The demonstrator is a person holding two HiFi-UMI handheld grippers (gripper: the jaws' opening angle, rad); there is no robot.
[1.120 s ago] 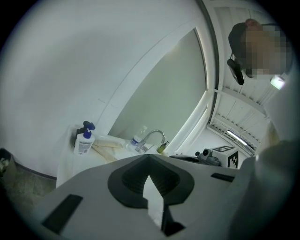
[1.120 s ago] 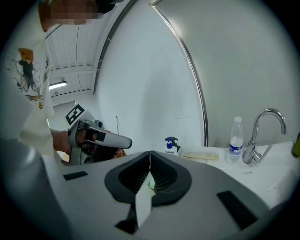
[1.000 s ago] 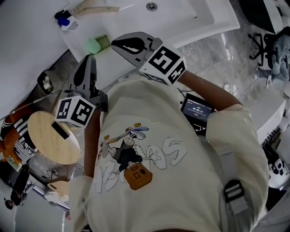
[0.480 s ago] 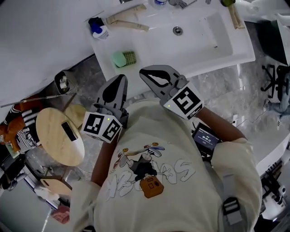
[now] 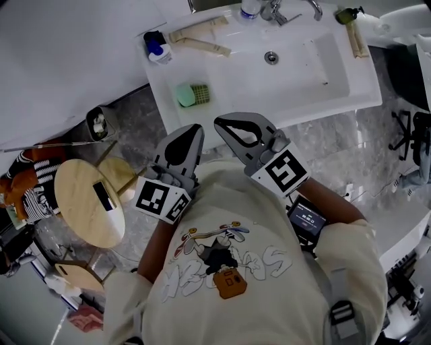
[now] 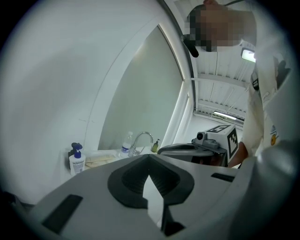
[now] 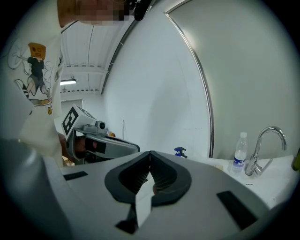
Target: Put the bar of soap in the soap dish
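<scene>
A mint-green bar of soap (image 5: 184,95) lies on the white sink counter (image 5: 222,101), touching a ribbed green soap dish (image 5: 200,92) at its right. My left gripper (image 5: 188,134) and right gripper (image 5: 225,122) hover side by side just in front of the counter's near edge, both short of the soap. Each is shut with nothing between its jaws, which meet at the tip in the left gripper view (image 6: 149,155) and the right gripper view (image 7: 150,152). Neither gripper view shows the soap or the dish.
A blue-capped pump bottle (image 5: 155,46) and wooden brushes (image 5: 201,39) lie at the counter's back left. The basin has a drain (image 5: 271,57) and a faucet (image 5: 277,9); a water bottle (image 7: 239,149) stands beside it. A round wooden stool (image 5: 86,202) stands at the left.
Both grippers have risen and come nearer the counter's front edge. The left one has rolled. The sink now sits lower and fuller in the head view.
</scene>
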